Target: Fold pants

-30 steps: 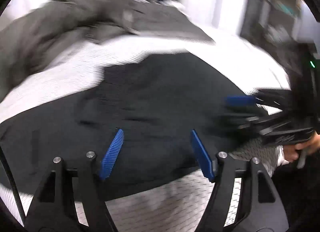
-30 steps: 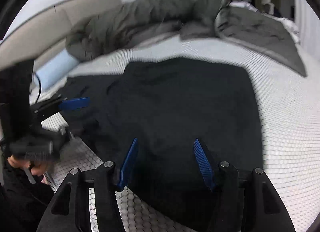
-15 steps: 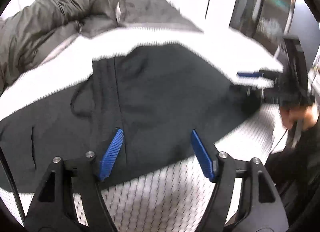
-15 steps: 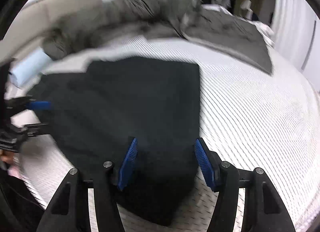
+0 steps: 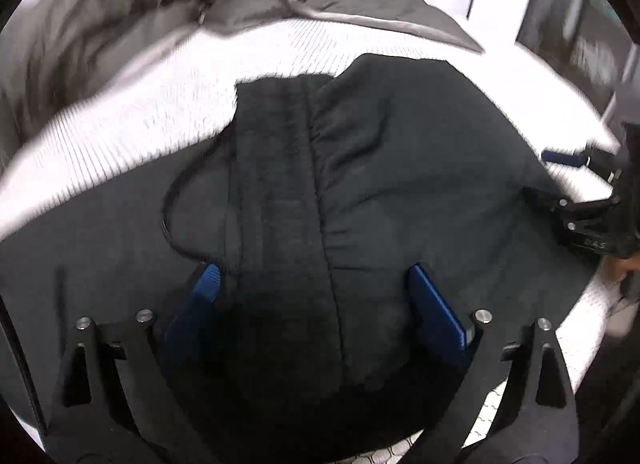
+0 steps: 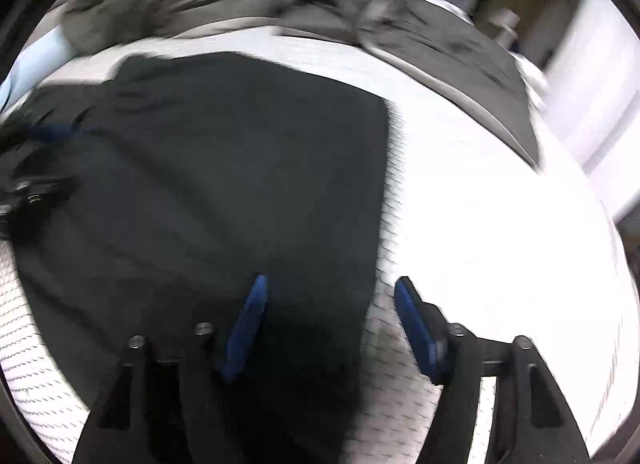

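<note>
Pants (image 5: 360, 168), black, flat on the white bedsheet (image 5: 160, 96), drawstring looped.

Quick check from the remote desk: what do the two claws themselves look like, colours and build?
Both look alike. The left claw has a black frame of angled struts with cut-out openings and silver bolt heads, ending in two flat blue ribbed fingers. The right claw shows the same black struts, silver bolts and blue fingers. No cables or readable markings show on either.

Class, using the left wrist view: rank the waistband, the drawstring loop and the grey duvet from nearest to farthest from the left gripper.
1. Waistband: runs between the opening fingers of the left gripper.
2. Drawstring loop: just beyond the left fingertip, on the pants.
3. Grey duvet: far side of the bed, upper left.
</note>
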`<state>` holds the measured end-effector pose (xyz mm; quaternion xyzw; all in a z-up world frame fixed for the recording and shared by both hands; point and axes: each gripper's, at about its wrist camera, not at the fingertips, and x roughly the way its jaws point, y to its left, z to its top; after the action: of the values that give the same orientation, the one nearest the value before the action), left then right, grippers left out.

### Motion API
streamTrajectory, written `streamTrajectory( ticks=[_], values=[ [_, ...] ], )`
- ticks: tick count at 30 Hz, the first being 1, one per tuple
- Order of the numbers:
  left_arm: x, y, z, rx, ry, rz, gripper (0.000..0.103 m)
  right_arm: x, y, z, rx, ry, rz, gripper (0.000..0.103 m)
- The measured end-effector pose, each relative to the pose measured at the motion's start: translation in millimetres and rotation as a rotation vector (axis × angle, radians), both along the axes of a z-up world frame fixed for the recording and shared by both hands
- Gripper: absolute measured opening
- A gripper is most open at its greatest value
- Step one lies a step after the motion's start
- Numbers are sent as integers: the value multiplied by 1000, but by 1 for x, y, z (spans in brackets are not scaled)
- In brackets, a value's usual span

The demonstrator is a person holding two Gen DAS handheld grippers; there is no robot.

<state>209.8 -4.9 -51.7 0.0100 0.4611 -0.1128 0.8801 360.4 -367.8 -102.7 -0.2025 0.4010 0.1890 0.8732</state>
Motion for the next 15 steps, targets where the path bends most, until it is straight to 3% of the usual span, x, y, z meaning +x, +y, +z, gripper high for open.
streamTrajectory(
  ticks=[1, 3, 4, 7, 9, 11, 13, 15],
  values=[
    [1, 4, 2, -16, 10, 18, 93, 2, -9, 4, 53, 32, -13, 67],
    [-1, 3, 17, 31, -25, 31, 79, -2, -18, 22, 122, 10, -28, 67],
    [-5, 1, 24, 51, -51, 32, 78, -7, -18, 33, 154, -23, -16, 67],
    [-8, -10, 54, -16, -183, 20, 78, -14, -3, 58, 258, -35, 69, 67],
    [5, -24, 58, -21, -194, -27, 78, -5, 18, 60, 289, -8, 117, 67],
    [26, -40, 53, 34, -182, -59, 76, 12, 40, 53, 292, 27, 130, 67],
    [48, -45, 40, 64, -132, -57, 64, 31, 61, 34, 267, 93, 132, 67],
    [73, -43, 16, 98, -44, -39, 46, 40, 78, 0, 124, 122, 139, 67]
  ],
)
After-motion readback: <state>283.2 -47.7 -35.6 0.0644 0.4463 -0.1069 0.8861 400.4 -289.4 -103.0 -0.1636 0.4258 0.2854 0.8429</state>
